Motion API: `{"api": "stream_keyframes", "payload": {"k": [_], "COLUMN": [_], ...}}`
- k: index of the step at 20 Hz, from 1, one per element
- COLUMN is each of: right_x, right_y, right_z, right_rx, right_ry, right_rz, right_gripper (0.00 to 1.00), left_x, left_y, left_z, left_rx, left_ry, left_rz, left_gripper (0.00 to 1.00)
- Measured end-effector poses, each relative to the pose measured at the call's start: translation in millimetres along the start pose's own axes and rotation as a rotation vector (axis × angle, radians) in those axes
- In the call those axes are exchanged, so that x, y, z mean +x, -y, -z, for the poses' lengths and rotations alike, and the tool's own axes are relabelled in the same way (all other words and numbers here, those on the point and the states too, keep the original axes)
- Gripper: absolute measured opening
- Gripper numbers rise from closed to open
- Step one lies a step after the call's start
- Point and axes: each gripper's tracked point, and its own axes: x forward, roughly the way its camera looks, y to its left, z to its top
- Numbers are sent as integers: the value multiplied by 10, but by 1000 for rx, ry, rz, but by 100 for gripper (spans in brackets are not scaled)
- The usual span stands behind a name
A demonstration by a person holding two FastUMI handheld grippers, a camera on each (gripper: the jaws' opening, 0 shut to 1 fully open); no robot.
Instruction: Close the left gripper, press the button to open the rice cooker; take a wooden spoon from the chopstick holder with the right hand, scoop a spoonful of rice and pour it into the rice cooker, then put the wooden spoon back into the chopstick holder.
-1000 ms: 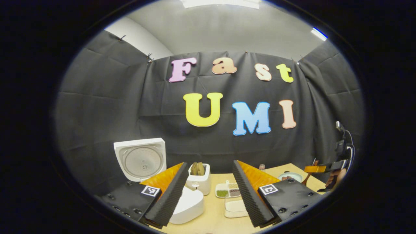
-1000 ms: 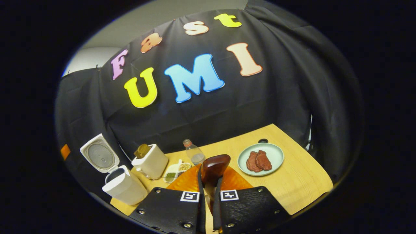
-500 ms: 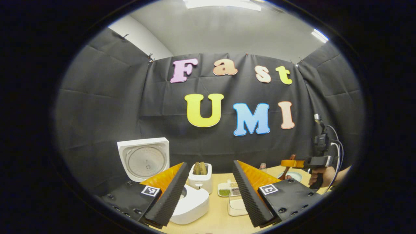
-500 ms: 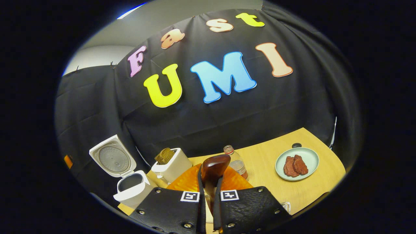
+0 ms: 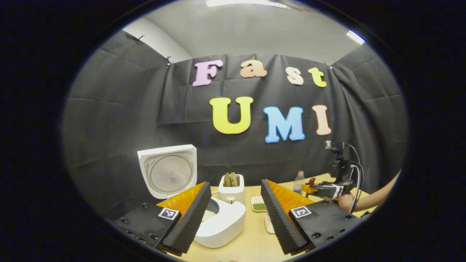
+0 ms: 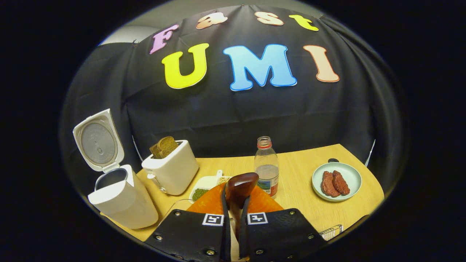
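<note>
The white rice cooker (image 5: 224, 222) stands open, its lid (image 5: 169, 173) upright behind the pot. My left gripper (image 5: 236, 182) is open and holds nothing, with the cooker just beyond its left finger. In the right gripper view the cooker (image 6: 122, 202) sits at the left. My right gripper (image 6: 233, 193) is shut on the dark wooden spoon (image 6: 241, 183), whose bowl sticks up past the fingertips. In the left gripper view that right gripper (image 5: 326, 189) hovers over the table at the right, held by a hand (image 5: 346, 200).
A white toaster (image 6: 173, 169) with bread stands beside the cooker. A divided dish of beans (image 6: 205, 183), a clear bottle (image 6: 267, 171) and a green plate with meat (image 6: 336, 181) sit on the wooden table (image 6: 302, 203). A metal wire object (image 6: 331, 231) lies at the lower right.
The right gripper, still holding the spoon, has swung left toward the table's middle; cooker, toaster and bottle now look closer. In the left gripper view the cooker has shifted right.
</note>
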Motion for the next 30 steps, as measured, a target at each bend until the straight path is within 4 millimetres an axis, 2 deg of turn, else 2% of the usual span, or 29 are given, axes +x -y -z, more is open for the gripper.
{"api": "stream_keyframes", "payload": {"k": [1,2,4,8,10,12,15,16,18,20,22,25,26,30], "right_x": [47,91,114,77,17,2,8,19,55,-7,-73,-214,-257,-485], "right_y": [-40,-62,-136,-501,-645,-737,-745,-716,-482,-277,-82,61,111,227], "right_z": [50,118,192,375,407,442,452,423,377,249,126,-120,-192,-457], "right_rx": [-14,-31,-51,-31,53,188,444,552,708,821,871,963,985,1021], "right_ry": [1,-6,1,-32,-50,-84,-134,-145,-133,-102,-66,-21,-6,37], "right_rz": [3,15,27,-45,-95,-144,-201,-214,-198,-185,-177,-193,-195,-217], "right_gripper": [9,9,9,9,10,9,9,9,9,9,9,9,9,9], "left_x": [1,12,14,-1,-19,-29,-42,-55,-48,-43,-43,5,14,30], "left_y": [-33,-63,-141,-264,-307,-336,-367,-353,-347,-322,-287,-226,-195,-95], "left_z": [19,56,115,256,330,355,391,395,375,362,345,294,287,217], "left_rx": [-4,-7,-10,-37,-47,-53,-58,-60,-63,-65,-69,-73,-73,-78], "left_ry": [-5,-11,-22,-46,-62,-65,-70,-70,-65,-60,-55,-40,-34,-17], "left_rz": [-1,-2,-14,-36,-44,-49,-54,-54,-52,-49,-41,-28,-23,1], "left_gripper": [95,92,92,95,92,96,95,95,95,95,95,95,99,92]}}
